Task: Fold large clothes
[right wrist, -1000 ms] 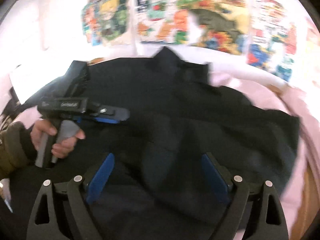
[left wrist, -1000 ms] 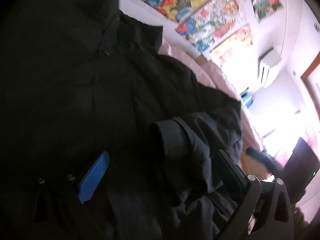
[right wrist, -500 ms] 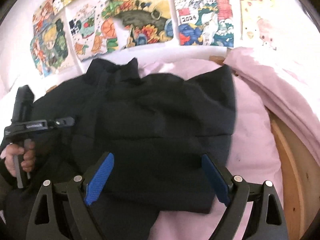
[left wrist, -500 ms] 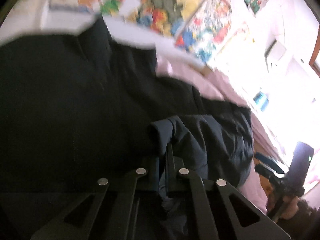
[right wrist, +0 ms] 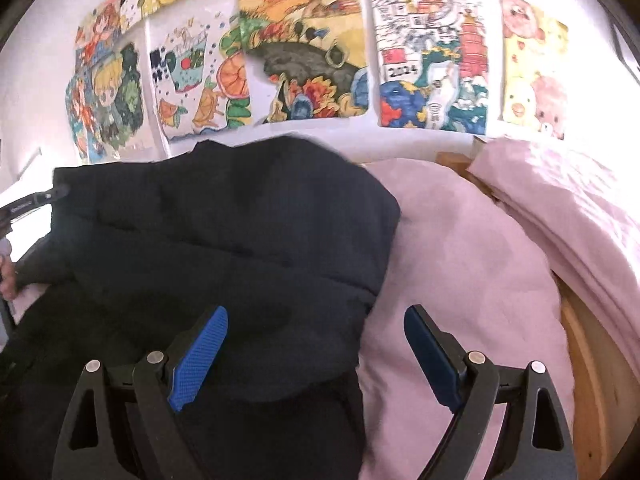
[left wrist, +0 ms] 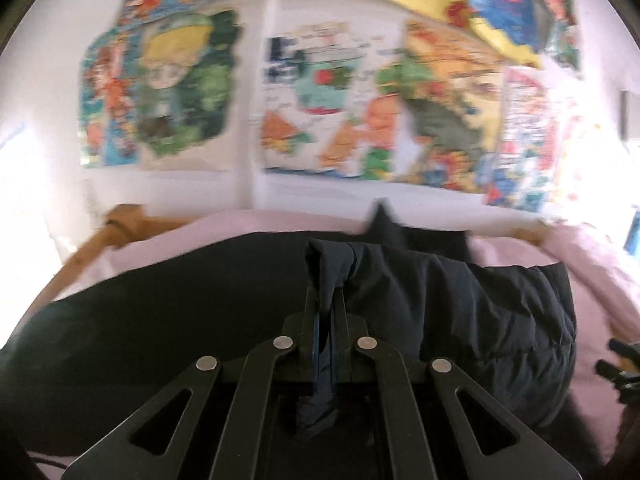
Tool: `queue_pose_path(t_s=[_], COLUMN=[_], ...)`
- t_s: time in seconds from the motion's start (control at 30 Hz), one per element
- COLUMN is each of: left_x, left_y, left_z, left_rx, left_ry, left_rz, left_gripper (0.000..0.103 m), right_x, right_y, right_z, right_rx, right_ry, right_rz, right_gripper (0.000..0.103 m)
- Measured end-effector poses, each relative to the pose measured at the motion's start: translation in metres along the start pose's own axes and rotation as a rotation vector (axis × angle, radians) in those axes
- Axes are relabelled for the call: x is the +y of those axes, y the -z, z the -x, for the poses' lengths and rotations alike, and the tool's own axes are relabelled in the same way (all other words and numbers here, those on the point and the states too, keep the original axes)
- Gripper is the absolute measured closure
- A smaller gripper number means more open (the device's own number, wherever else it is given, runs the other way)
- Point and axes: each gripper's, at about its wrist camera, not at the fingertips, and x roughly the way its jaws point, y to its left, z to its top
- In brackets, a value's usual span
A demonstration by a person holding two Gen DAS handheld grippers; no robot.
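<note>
Jacket [right wrist: 224,248]: dark, puffy, spread across the pink bedding [right wrist: 460,248], collar end toward the far wall of posters [right wrist: 304,48].

Sleeve [left wrist: 440,292] is lifted over the jacket body in the left wrist view, its cuff [left wrist: 326,264] pinched in your left gripper [left wrist: 325,312]. Jaws there are closed right down on a thin fold of fabric; only a small bite shows between them.

Your right gripper [right wrist: 316,344] hangs spread wide over the jacket's near right edge, one pad over dark cloth, the other over pink sheet. It grips nothing.

Risks from here:
- Shallow bite on the cuff. The shell looks slick and padded; a quick pull across could, I judge, slide it out and drop the sleeve short of the fold line.
- Left view is smeared. Moving at that pace, you may drag the whole body along with the sleeve and skew it on the bed.
- Nothing pins the body. If you don't anchor with the right, the far layers may bunch.
- Close the right where it hangs and you may catch sheet along with cloth.
- Wooden bed frame [right wrist: 584,344] sits near right; padding pushed that way could spill over the edge.
</note>
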Motion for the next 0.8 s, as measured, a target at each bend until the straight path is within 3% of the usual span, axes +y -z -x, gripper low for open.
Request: queue_pose_path(t_s=[0.17, 0.27, 0.37, 0.57, 0.73, 0.8], left_x=[0.035, 0.037, 0.037, 0.035, 0.036, 0.038], left_y=[0.023, 0.043, 0.056, 0.073, 0.077, 0.075], left_z=[-0.041, -0.073, -0.094, -0.113, -0.113, -0.106], left_rx=[0.112, 0.185, 0.216, 0.245, 0.244, 0.231], left_ry=[-0.087, -0.146, -0.191, -0.225, -0.232, -0.226], left_rz=[0.035, -0.025, -0.086, -0.140, -0.150, -0.140], left_gripper=[0.101, 0.101, 0.100, 0.096, 0.089, 0.073], right_x=[0.017, 0.031, 0.042, 0.041, 0.040, 0.041], right_y=[-0.010, -0.009, -0.001, 0.015, 0.025, 0.028], right_z=[-0.053, -0.087, -0.118, -0.153, -0.163, -0.161], right_rx=[0.034, 0.069, 0.136, 0.213, 0.225, 0.215], right_ry=[0.021, 0.038, 0.050, 0.033, 0.040, 0.055], right_rz=[0.066, 0.131, 0.188, 0.201, 0.203, 0.208], right_gripper=[0.013, 0.014, 0.021, 0.019, 0.016, 0.012])
